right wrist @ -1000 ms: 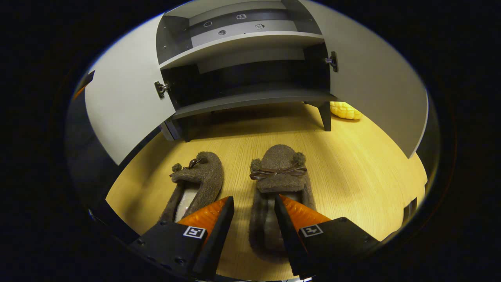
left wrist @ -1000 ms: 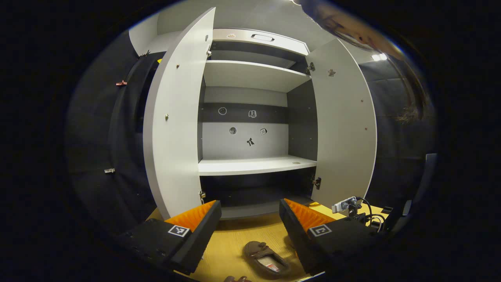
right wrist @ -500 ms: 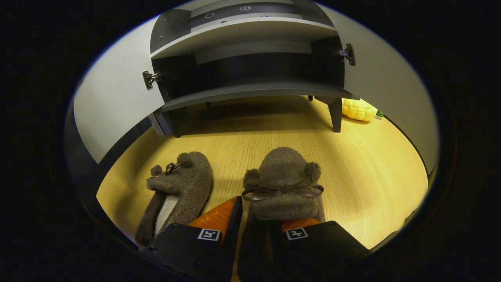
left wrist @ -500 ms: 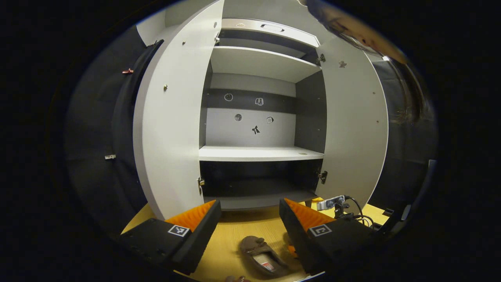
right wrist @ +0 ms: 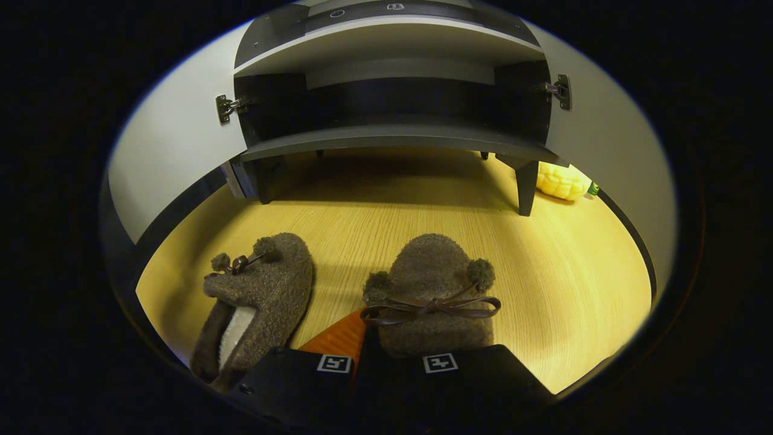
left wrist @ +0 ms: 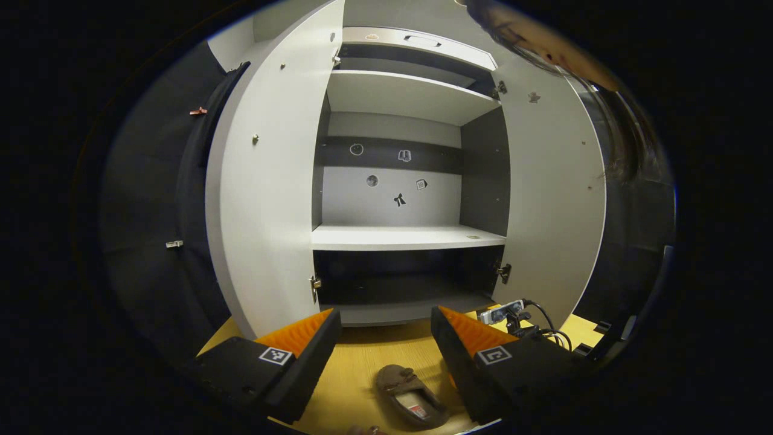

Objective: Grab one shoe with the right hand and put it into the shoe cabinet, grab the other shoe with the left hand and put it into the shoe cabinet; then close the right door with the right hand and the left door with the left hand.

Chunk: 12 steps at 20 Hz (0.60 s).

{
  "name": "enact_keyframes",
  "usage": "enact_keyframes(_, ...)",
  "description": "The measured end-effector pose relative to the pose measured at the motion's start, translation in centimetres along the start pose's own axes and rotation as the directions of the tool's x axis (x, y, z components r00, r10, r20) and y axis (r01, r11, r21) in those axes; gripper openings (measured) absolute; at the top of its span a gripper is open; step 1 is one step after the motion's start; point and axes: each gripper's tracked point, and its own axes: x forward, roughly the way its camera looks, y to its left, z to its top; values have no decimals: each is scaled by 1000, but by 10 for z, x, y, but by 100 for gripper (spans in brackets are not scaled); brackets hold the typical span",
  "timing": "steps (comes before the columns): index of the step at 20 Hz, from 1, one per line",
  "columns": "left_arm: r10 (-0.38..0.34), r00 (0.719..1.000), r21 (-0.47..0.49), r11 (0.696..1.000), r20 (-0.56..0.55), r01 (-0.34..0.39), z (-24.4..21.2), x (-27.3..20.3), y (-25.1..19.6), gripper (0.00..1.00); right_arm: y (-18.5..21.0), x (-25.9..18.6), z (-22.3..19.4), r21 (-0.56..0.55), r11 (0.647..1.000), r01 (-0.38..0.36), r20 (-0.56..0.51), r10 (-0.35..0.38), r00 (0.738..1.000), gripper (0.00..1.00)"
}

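- The right tool (right wrist: 386,362) has clenched on the right shoe (right wrist: 432,296), mid-floor before the shoe cabinet (right wrist: 392,136): grab done, lift next.
- The left tool (left wrist: 383,350) hangs released; the other shoe (right wrist: 256,299) lies alongside.

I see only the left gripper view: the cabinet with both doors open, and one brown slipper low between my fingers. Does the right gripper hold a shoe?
Observer: Yes. In the right gripper view, the right gripper is shut on one slipper, just behind its bow.
Operator: Where is the other shoe?
Observer: The second slipper lies on the wooden floor, to the left of the held one and apart from it, with its toe toward the cabinet.
Operator: Is anything else on the floor near the cabinet?
Observer: A yellow object lies beside the cabinet's right front leg.
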Motion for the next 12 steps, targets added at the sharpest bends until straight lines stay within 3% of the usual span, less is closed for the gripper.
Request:
enact_keyframes(1, 3, 1000, -6, 1000, -2, -3, 0, -1, 1, 95, -1, -4, 8, 13, 1000, 7, 33, -7, 999, 29)
enact_keyframes(2, 6, 1000, -8, 1000, -5, -6, -1, -2, 1, 95, 1, -1, 4, 1, 1000, 5, 15, -5, 1000, 5)
enact_keyframes(8, 7, 1000, 9, 1000, -1, -7, 5, -10, -4, 95, 3, -13, 6, -25, 1000, -15, -6, 15, 1000, 5)
enact_keyframes(12, -19, 1000, -19, 1000, 23, 20, 24, -20, -15, 95, 11, -51, 27, 6, 997, -72, 26, 72, 997, 5)
